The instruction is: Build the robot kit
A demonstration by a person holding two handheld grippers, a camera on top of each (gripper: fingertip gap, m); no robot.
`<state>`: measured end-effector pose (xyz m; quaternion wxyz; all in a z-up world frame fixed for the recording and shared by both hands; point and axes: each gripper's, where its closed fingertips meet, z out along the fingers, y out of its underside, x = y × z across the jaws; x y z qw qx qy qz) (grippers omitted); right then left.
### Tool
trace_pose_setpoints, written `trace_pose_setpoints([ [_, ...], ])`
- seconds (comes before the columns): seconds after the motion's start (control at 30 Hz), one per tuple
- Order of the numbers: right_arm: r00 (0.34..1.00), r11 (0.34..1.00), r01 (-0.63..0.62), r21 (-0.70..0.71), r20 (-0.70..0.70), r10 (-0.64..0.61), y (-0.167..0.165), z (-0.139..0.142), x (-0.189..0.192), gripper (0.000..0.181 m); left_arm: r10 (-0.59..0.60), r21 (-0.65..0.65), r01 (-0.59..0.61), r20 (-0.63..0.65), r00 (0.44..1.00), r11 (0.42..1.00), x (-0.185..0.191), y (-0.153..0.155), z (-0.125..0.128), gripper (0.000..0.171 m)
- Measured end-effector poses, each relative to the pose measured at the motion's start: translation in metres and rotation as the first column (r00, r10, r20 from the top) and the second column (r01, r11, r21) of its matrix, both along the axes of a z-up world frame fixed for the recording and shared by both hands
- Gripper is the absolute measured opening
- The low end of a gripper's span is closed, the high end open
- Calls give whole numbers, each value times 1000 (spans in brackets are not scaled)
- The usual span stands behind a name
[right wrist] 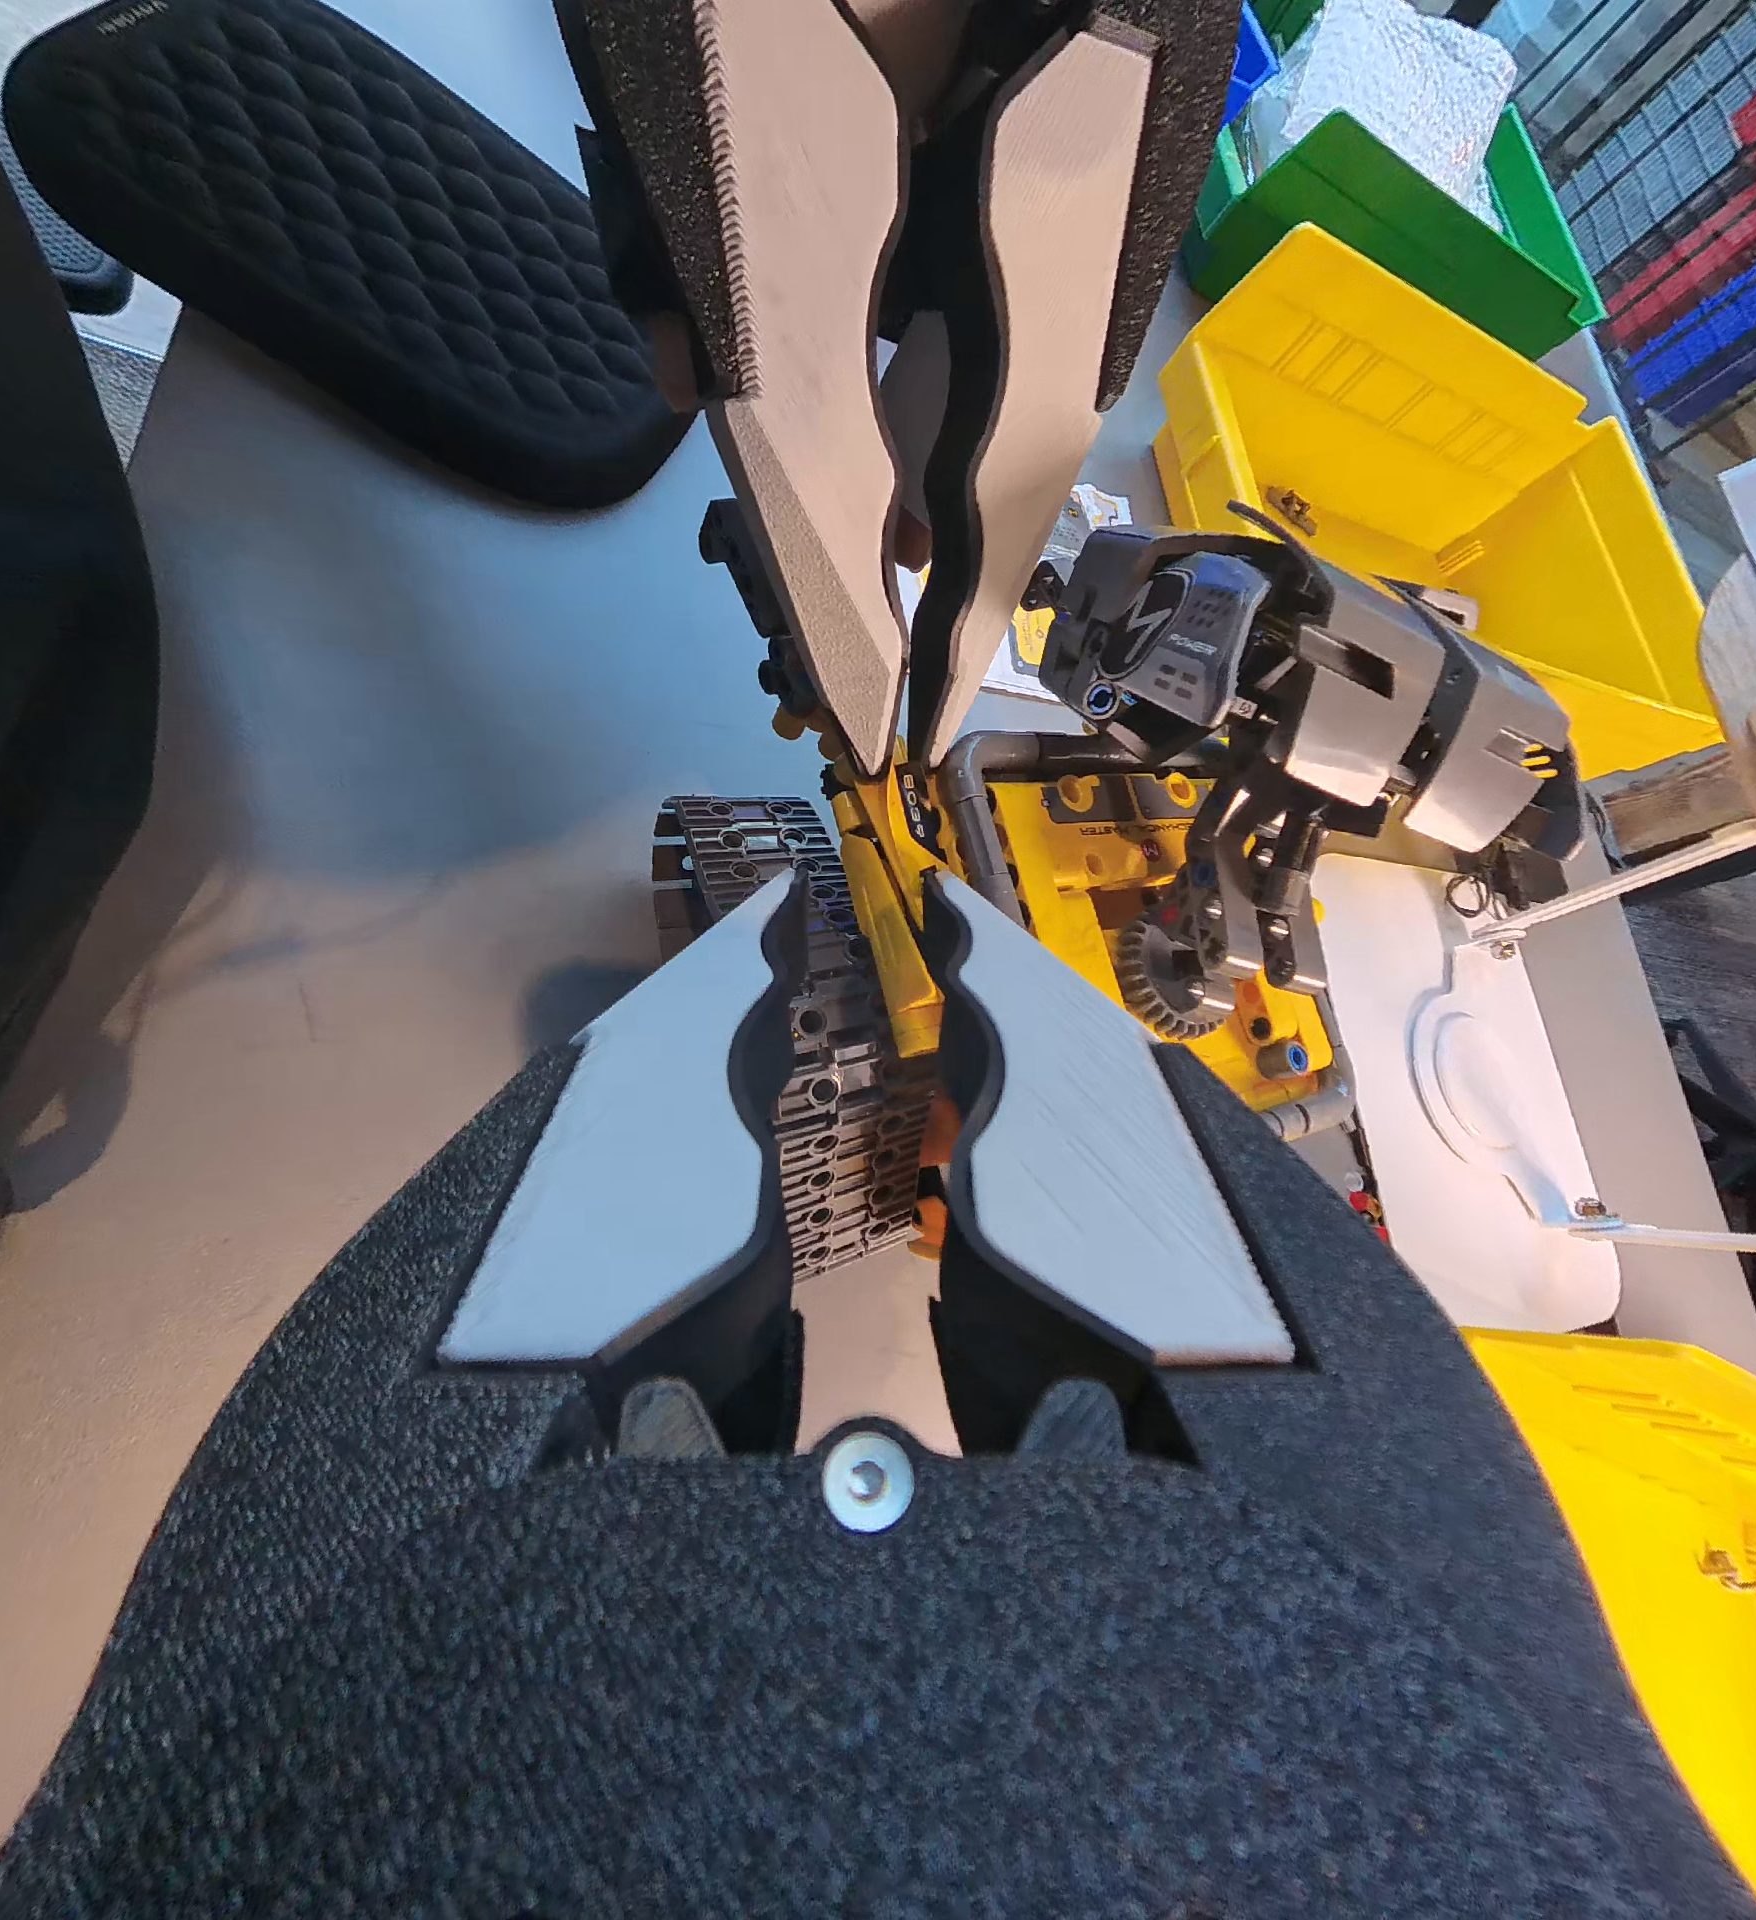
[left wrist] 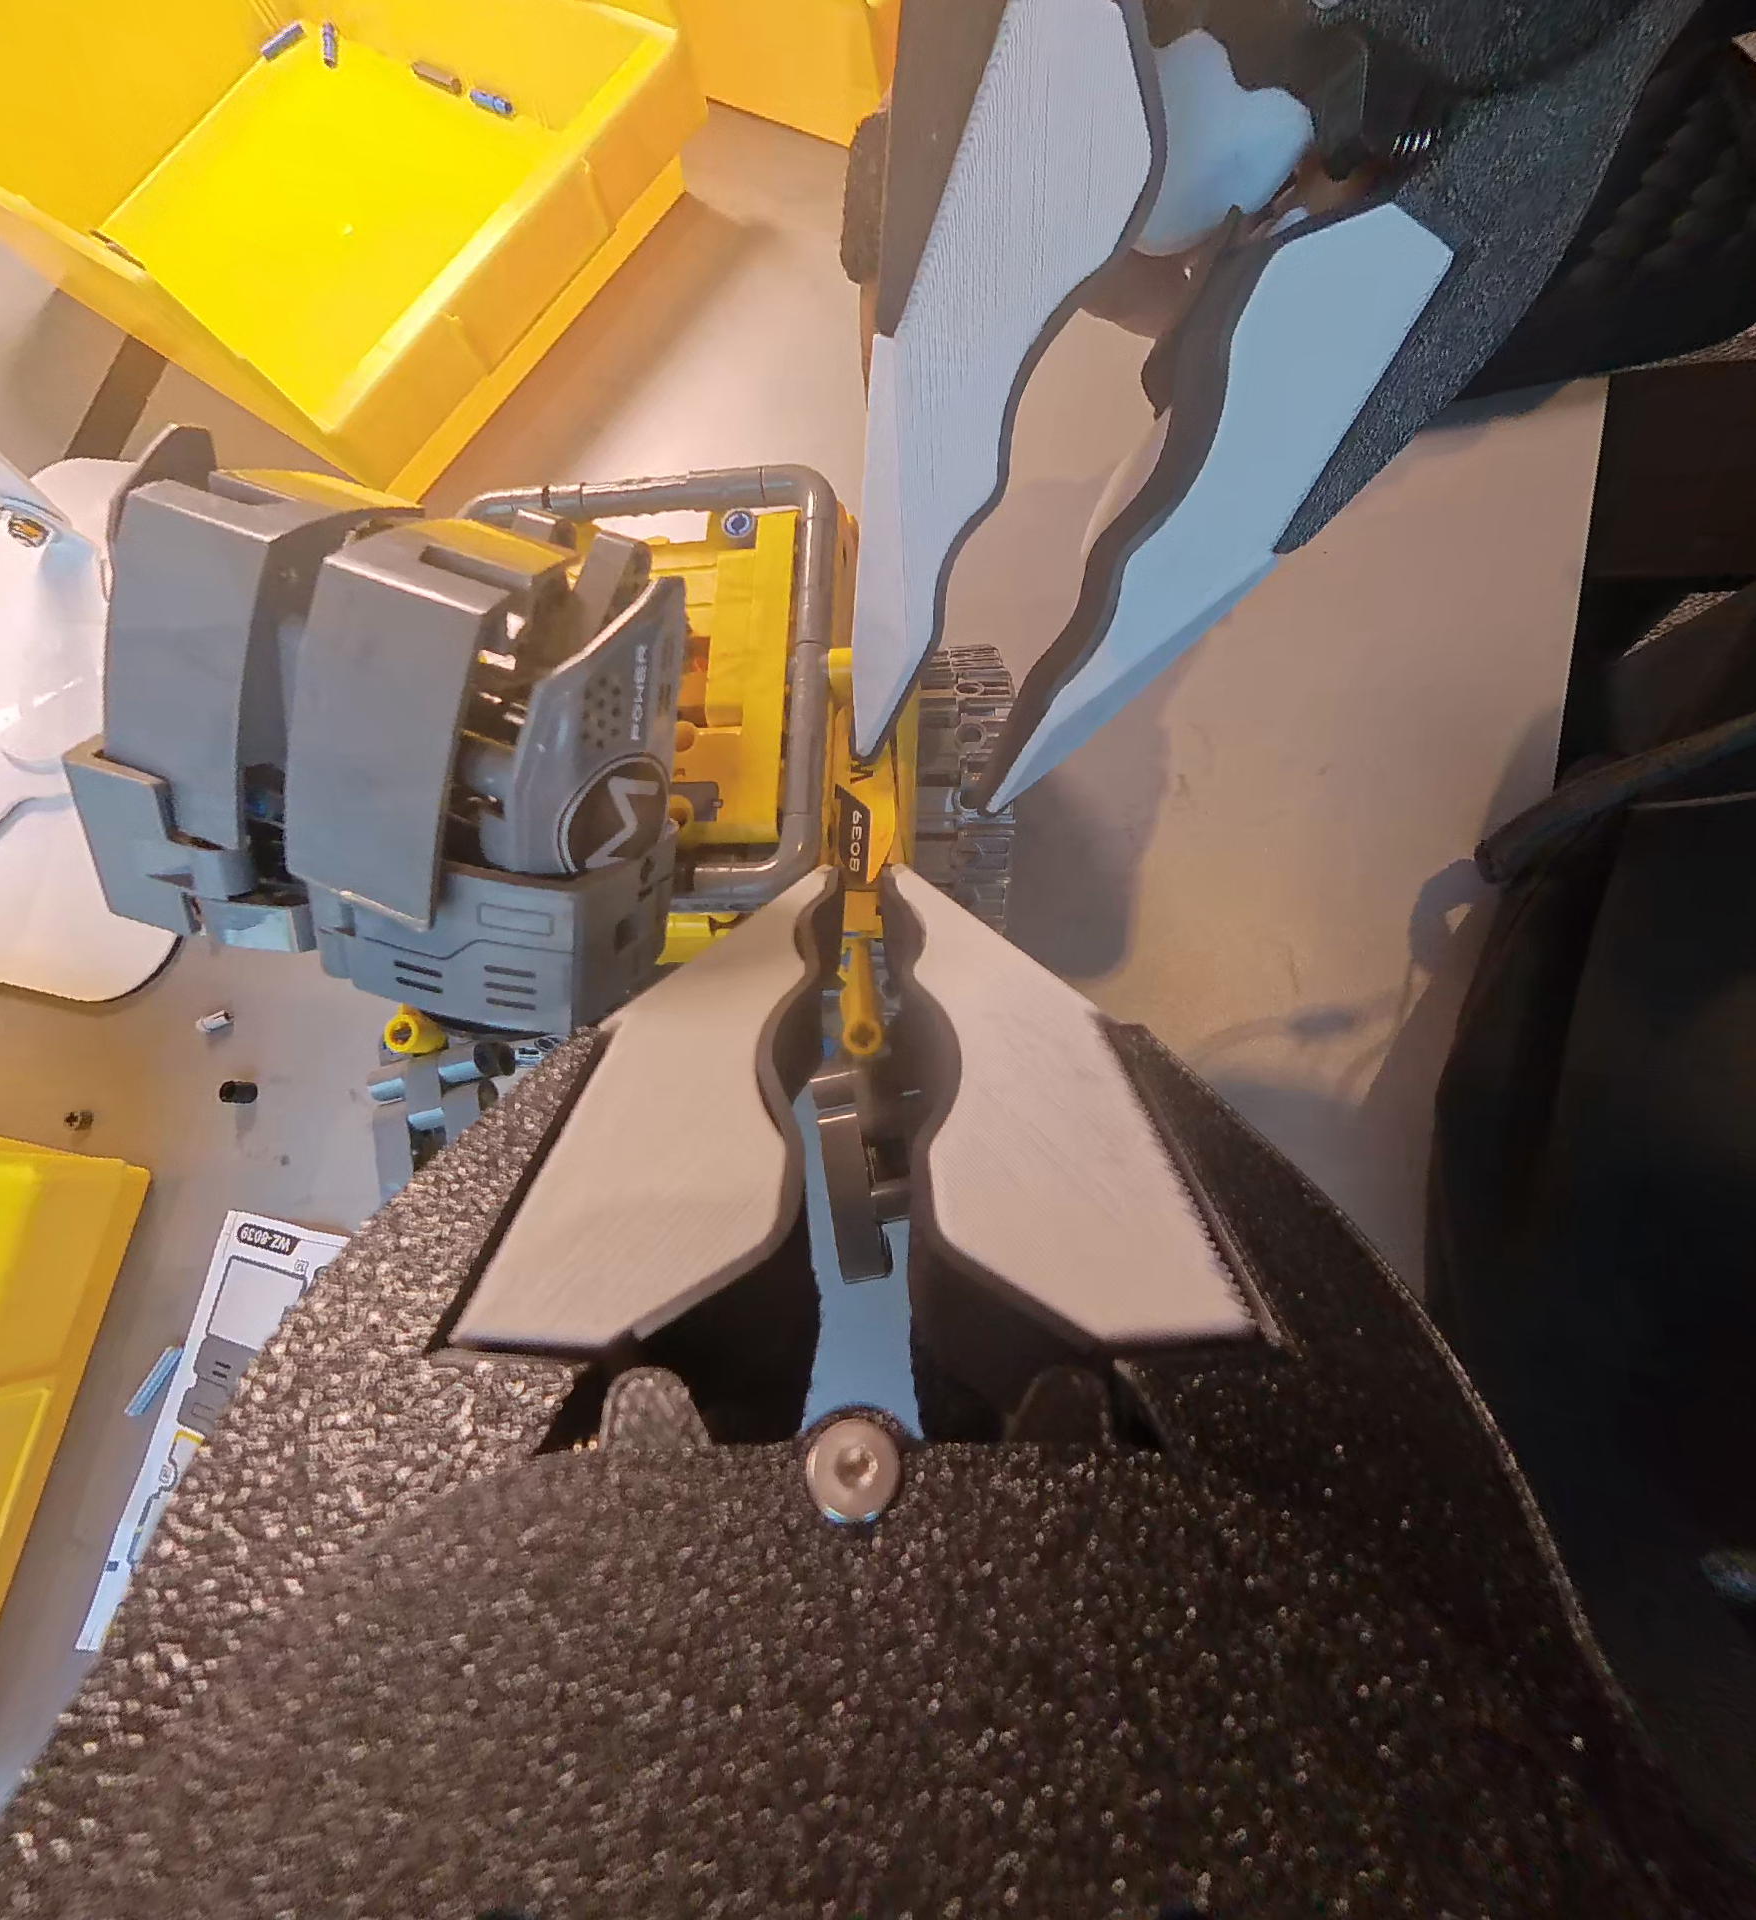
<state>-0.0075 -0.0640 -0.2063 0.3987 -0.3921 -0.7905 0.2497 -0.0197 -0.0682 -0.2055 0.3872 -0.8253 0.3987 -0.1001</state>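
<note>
Yellow-and-grey brick-built tracked vehicle [left wrist: 708, 727] standing mid-table on the grey tabletop [left wrist: 1217, 727]. Yellow side panel [left wrist: 858, 831] pinched narrowly by left gripper [left wrist: 858, 878]. Right gripper [right wrist: 858, 883] partly spread, straddling yellow panel edge and black track [right wrist: 843, 1122]. Grey motor housing [left wrist: 334, 727] on the left. Farther out: yellow bins [left wrist: 354, 208], instruction sheet [left wrist: 199, 1382], loose small pieces [left wrist: 230, 1081], black quilted cushion [right wrist: 334, 239].

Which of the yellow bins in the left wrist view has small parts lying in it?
The yellow bin at top left: several small dark pins lie along its far edge. The yellow bin at lower left shows none.
</note>
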Motion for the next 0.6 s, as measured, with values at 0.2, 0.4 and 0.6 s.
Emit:
trace_pose_setpoints([
  [0.2,1000,1000,2,15,-2,-2,0,0,0,21,0,1,0,-3,1000,1000,0,0,0,5],
  [0.4,1000,999,5,31,2,-5,0,-1,-2,22,2,1,-2,-4,1000,1000,0,0,0,5],
  [0.6,1000,998,5,59,3,-5,1,-1,-3,22,5,2,-5,-4,1000,1000,0,0,0,5],
])
